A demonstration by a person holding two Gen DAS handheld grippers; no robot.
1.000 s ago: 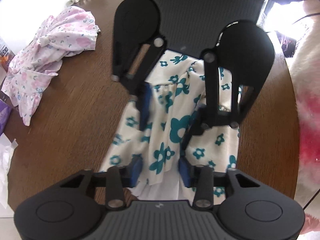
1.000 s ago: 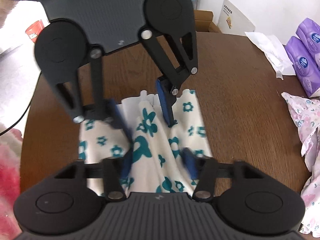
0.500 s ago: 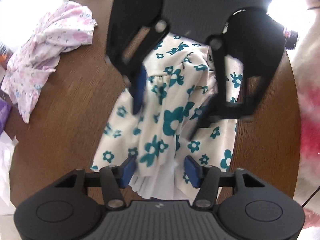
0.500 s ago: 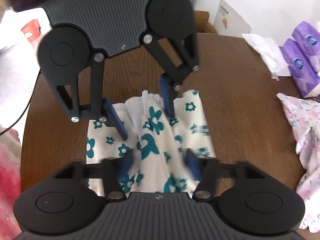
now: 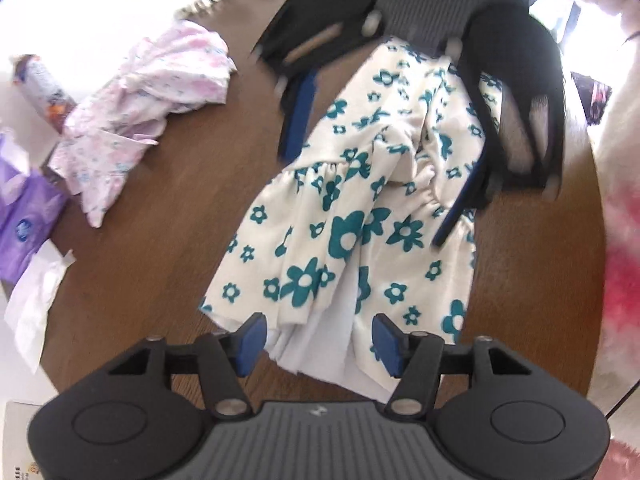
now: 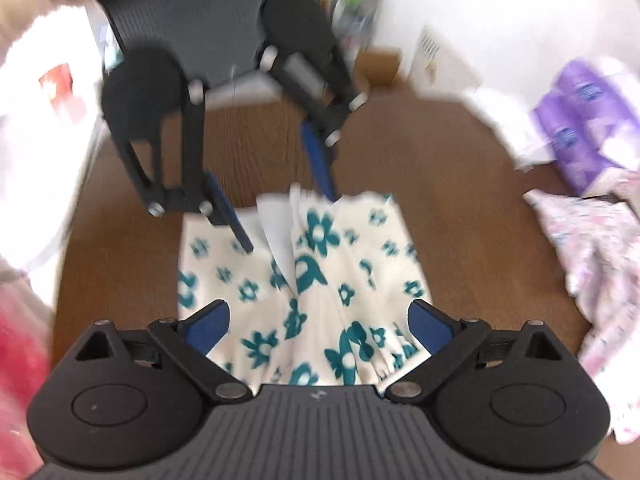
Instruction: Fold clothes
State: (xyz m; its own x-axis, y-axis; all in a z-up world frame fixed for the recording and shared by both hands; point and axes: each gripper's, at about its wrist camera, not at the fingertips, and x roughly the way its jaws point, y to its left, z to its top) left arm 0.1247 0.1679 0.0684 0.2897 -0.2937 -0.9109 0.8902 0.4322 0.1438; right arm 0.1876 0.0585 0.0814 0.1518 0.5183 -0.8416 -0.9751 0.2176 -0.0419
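At 9 o'clock in the left wrist view: purple packs point(image 5: 22, 220) and white tissue point(image 5: 34, 308) at the rim of the brown wooden table point(image 5: 160, 208). At 10 o'clock: pink floral garment point(image 5: 148, 92), crumpled, well apart from the work item. At centre: white dress with teal flowers point(image 5: 352, 216), lying flat on the table, white hem edge at 6 o'clock, gathered waist seam across the middle. Left gripper point(image 5: 318, 338) at 6 o'clock, blue pads spread wide above the hem, nothing grasped. Right gripper point(image 5: 376, 156) at 12 o'clock, also released, one pad beside the dress edge, the other over the fabric; contact unclear owing to blur. At 3 o'clock: pink and white fluffy material point(image 5: 624, 264) beyond the table rim. Right wrist view blurred; dress point(image 6: 304, 288) confirmed at centre between the parted pads.
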